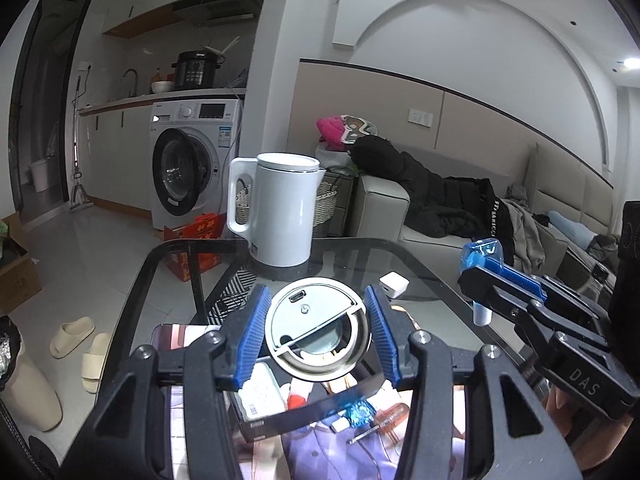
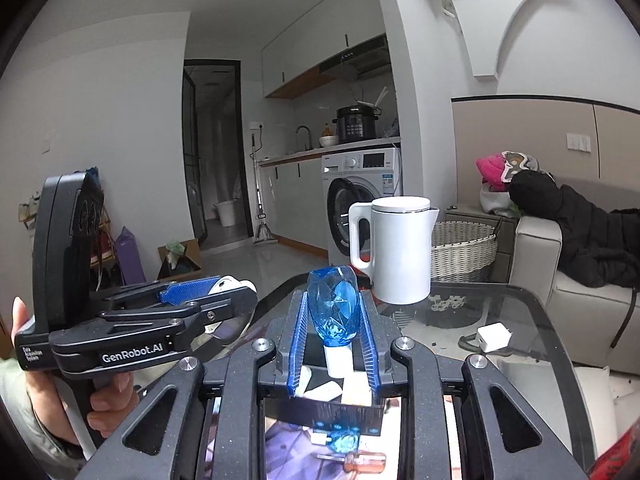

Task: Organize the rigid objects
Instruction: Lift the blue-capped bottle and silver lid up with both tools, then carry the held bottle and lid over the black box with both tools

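Observation:
My left gripper [image 1: 318,334] is shut on a round white and silver ring light [image 1: 318,330], held above a black box [image 1: 308,404] that holds several small items. My right gripper [image 2: 334,344] is shut on a blue faceted bottle [image 2: 333,308] with a white neck, held upright over the same box [image 2: 344,410]. The right gripper also shows in the left wrist view [image 1: 480,276] at the right, the bottle [image 1: 482,254] in its jaws. The left gripper shows in the right wrist view [image 2: 216,292] at the left, held in a hand.
A white kettle [image 1: 282,208] stands at the far side of the glass table [image 1: 360,252]. A white charger cube [image 1: 394,282] lies on the glass. An orange-handled screwdriver [image 2: 362,462] and a second blue bottle [image 2: 342,442] lie below the box. A sofa [image 2: 540,256] is at the right.

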Motion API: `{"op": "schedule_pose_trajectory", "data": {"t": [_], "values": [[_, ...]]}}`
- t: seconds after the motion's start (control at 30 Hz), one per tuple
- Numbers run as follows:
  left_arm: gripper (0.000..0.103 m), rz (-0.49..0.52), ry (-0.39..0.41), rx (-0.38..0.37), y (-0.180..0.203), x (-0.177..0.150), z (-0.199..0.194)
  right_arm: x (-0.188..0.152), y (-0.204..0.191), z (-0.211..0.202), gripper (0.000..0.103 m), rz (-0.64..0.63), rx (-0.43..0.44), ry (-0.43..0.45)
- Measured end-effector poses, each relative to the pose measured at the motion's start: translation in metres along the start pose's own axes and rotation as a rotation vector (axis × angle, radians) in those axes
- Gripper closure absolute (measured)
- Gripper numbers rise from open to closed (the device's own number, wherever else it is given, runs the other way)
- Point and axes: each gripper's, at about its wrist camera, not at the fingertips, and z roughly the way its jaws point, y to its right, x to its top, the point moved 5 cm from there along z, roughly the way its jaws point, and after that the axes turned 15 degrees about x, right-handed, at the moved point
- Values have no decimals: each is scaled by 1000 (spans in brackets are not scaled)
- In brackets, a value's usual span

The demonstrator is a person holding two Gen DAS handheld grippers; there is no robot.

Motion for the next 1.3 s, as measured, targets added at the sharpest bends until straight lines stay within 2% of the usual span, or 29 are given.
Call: {"op": "schedule_pose_trajectory", "data": {"t": [0.3,0.53,0.9,1.3], "values": [[55,-61,-7,24,2,11,34,17,18,36,78,52,-36,23],[55,-109,-42,47,-5,10,61,11,33,75,78,80,-71,-28],[55,-103,-78,57,-10,5,78,7,44,100,78,82,-68,-59],[55,-83,-187,93,-13,-13,106,-7,64,120,78,156,-95,-132]]}}
